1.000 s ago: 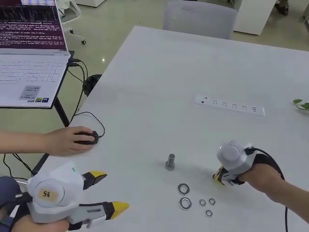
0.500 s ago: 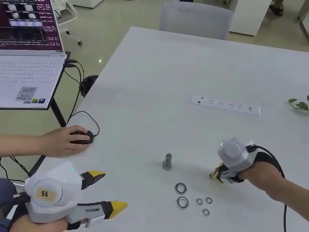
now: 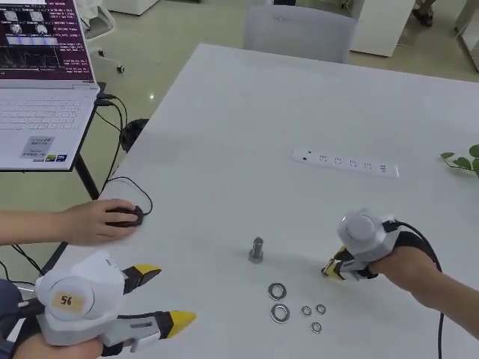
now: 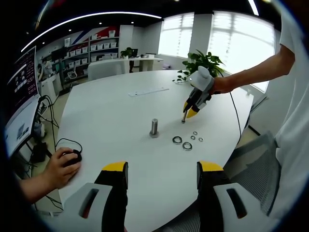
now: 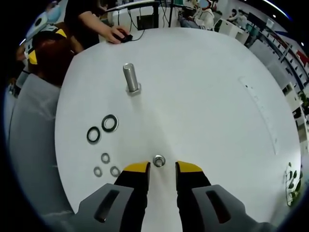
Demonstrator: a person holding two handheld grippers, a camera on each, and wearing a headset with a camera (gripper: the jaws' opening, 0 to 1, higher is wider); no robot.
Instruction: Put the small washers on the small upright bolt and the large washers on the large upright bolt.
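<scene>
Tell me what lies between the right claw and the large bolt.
In the right gripper view, the small bolt stands at the tips of the right claw; beyond it, bare table up to the large bolt. The washers lie aside.

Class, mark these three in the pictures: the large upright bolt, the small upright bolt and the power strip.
large upright bolt (image 3: pixel 257 247): head view, on its shaft.
small upright bolt (image 5: pixel 158 160): right gripper view, on its top end.
power strip (image 3: pixel 344 162): head view, middle of its top face.
</scene>
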